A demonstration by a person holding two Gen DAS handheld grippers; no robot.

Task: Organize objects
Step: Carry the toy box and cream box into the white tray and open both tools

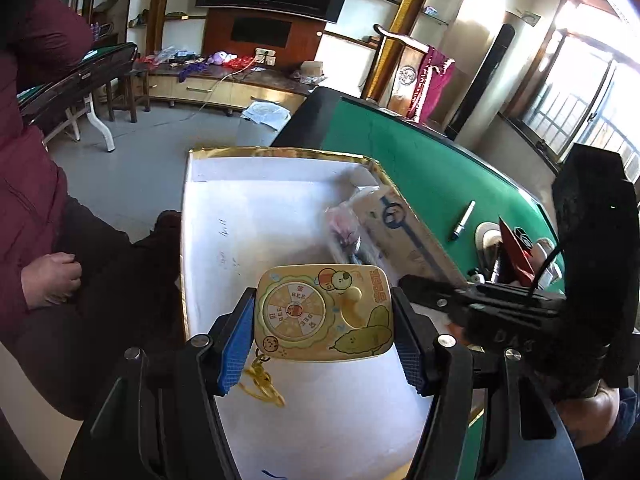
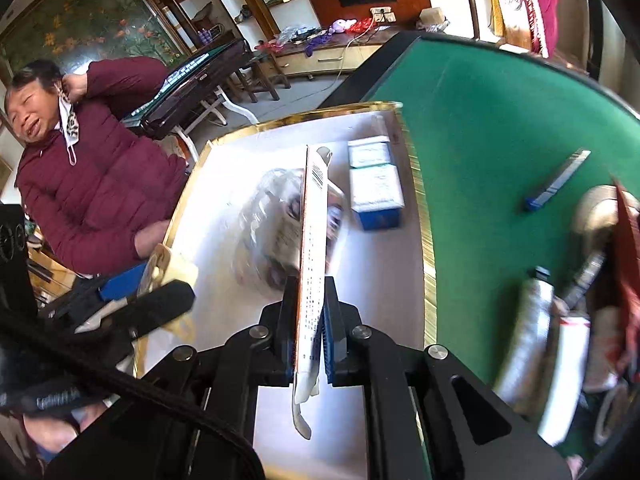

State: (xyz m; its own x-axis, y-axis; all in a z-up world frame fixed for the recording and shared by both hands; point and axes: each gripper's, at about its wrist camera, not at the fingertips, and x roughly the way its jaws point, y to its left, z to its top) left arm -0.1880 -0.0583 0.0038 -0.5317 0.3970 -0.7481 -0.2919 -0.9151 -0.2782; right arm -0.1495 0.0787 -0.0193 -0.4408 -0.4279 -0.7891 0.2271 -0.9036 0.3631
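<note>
A: Currently, left hand-held gripper: blue pads clamp both short sides of a yellow cartoon tin, a yellow cord dangling at lower centre of the left wrist frame. Tin is held above the white box with gold rim.

B: Right hand-held gripper?

A: Jaws narrow, pinched on a thin printed packet held edge-on at the centre of the right wrist frame, over the same box.

B: Box contents?

A: Clear plastic bag, blurred, left of the packet; two blue-and-white cartons toward the right wall.

B: Outside the box?

A: Green surface on the right; a blue marker lies on it, clutter at the far right edge. A person in a maroon jacket sits at the left of the frame.
</note>
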